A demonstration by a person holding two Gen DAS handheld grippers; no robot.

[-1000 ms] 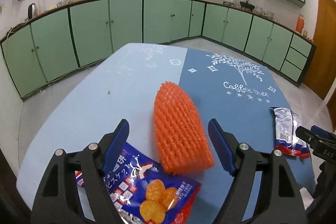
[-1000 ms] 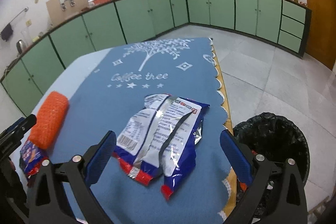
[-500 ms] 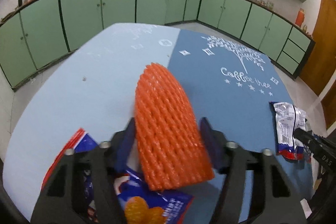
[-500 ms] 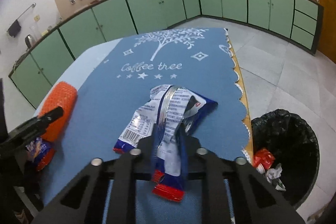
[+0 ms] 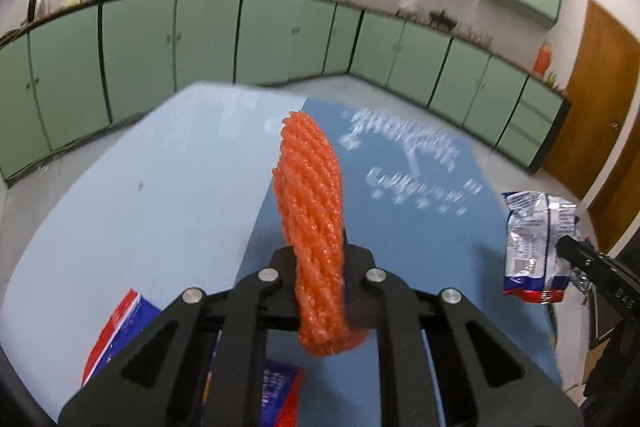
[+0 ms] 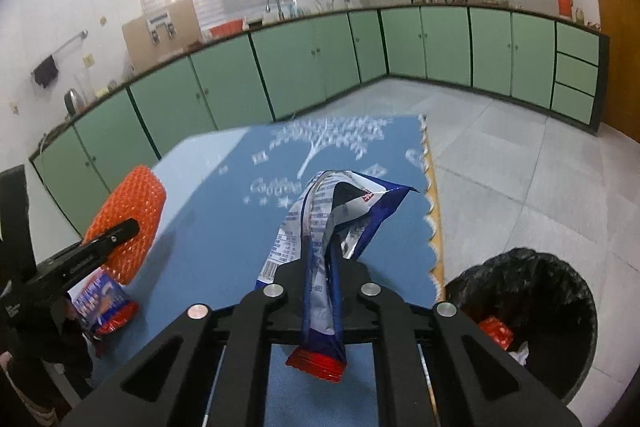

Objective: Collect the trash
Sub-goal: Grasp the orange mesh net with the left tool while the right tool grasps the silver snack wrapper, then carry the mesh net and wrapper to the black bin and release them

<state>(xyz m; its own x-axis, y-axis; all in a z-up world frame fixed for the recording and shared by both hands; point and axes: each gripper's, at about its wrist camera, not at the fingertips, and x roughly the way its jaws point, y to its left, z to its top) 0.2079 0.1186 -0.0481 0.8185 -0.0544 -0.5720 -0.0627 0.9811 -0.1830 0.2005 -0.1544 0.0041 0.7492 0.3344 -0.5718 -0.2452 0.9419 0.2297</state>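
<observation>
An orange foam net sleeve [image 5: 310, 187] stands up off the table, pinched at its lower end by my left gripper [image 5: 322, 255], whose jaws are still closing on it. A crumpled blue and silver snack wrapper [image 6: 320, 211] hangs in my right gripper [image 6: 324, 265], whose jaws are also closing and squeeze its middle. A blue and red snack bag [image 5: 116, 327] lies on the table below the left gripper. From the right wrist view the net sleeve [image 6: 132, 203] and the snack bag [image 6: 102, 301] sit at the left.
A bin lined with a black bag [image 6: 532, 307] stands on the floor right of the table and holds some red and white litter. The blue tablecloth [image 6: 224, 211] ends in a scalloped right edge. Green cabinets [image 6: 320, 59] line the far walls.
Both grippers went from wide open to closed, the left on the orange net sleeve and the right on the wrapper. Both items have risen off the tablecloth.
</observation>
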